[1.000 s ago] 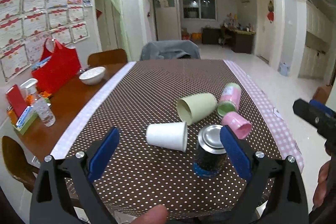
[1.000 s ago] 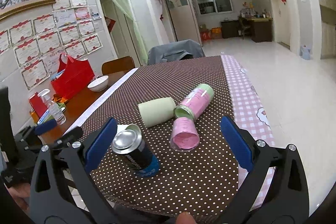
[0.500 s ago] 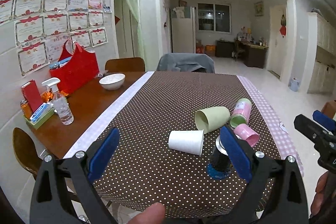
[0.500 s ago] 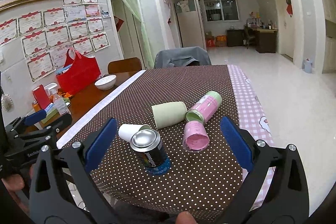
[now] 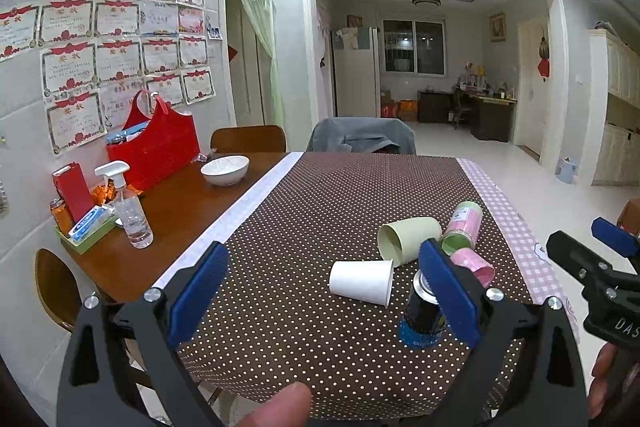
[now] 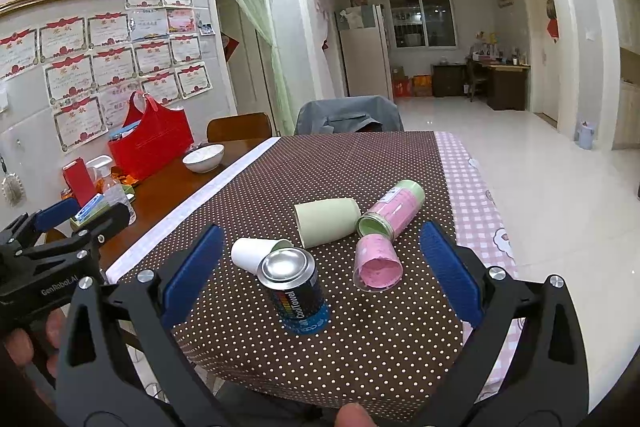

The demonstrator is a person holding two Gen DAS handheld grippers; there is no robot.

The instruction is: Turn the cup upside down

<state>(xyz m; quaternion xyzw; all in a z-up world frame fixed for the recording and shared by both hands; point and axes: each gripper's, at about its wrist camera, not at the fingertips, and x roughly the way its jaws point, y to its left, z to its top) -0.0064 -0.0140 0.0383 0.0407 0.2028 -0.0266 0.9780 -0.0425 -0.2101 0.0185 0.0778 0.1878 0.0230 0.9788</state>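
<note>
Since the earlier frames we find both grippers drawn back and raised from the table (image 5: 192, 211); the objects now sit lower and smaller between the fingers. The left gripper (image 5: 324, 291) stands wide apart, holding nothing. The right gripper (image 6: 320, 273) is likewise spread wide and unloaded. We note the white paper cup (image 5: 361, 282) lying on its side on the dotted cloth (image 6: 340, 167), just beside the upright dark can (image 6: 294, 291). The green cup (image 6: 327, 217), pink cup (image 6: 377, 263) and pink-and-green bottle (image 6: 394, 207) also lie on their sides, clustered close together.
</note>
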